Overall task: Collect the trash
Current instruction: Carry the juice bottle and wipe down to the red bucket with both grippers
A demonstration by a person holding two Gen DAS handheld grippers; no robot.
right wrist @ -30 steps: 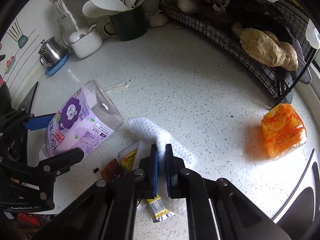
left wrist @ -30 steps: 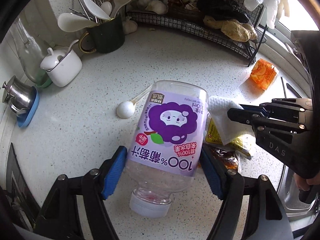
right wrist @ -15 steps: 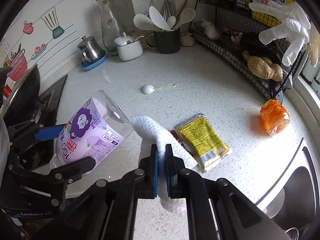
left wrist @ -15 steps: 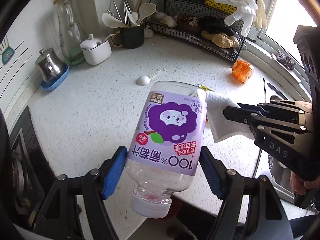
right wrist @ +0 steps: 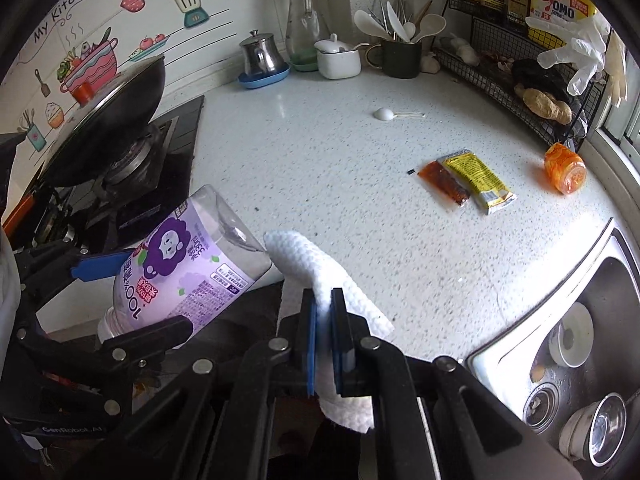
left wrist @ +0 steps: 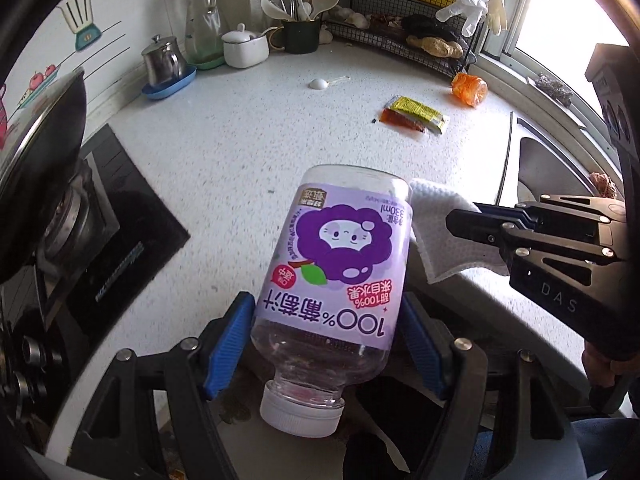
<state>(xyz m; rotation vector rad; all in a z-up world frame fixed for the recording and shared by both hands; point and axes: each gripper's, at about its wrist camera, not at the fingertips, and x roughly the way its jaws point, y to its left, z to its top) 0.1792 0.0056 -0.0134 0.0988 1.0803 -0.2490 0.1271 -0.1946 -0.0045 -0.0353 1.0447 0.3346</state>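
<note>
Change: both grippers have risen and drawn back from the counter since a second ago, and the sauce packets once under the paper towel now lie bare, well away.
Countertop (right wrist: 360,168): white speckled stone, with a gas stove to the left and a steel sink (right wrist: 600,280) to the right.
Juice bottle (left wrist: 340,268): clear plastic, looks empty, purple label with a cartoon grape, white cap pointing down toward the camera; held in the air over the counter's front edge.
Paper towel (right wrist: 320,268): white, dimpled, crumpled; hanging just beside the bottle's base, possibly touching it.
Sauce packets (right wrist: 466,186): one yellow, one reddish-brown, lying side by side and touching on the counter.
Orange wrapper (right wrist: 565,168): on the counter near the wire rack.
Plastic spoon (right wrist: 386,114): white, lying alone on the counter farther back.
Left gripper (left wrist: 326,340): jaws spread wide, blue pads pressed to both sides of the bottle's lower body.
Right gripper (right wrist: 324,312): jaws nearly together, pinching a fold of the towel.
</note>
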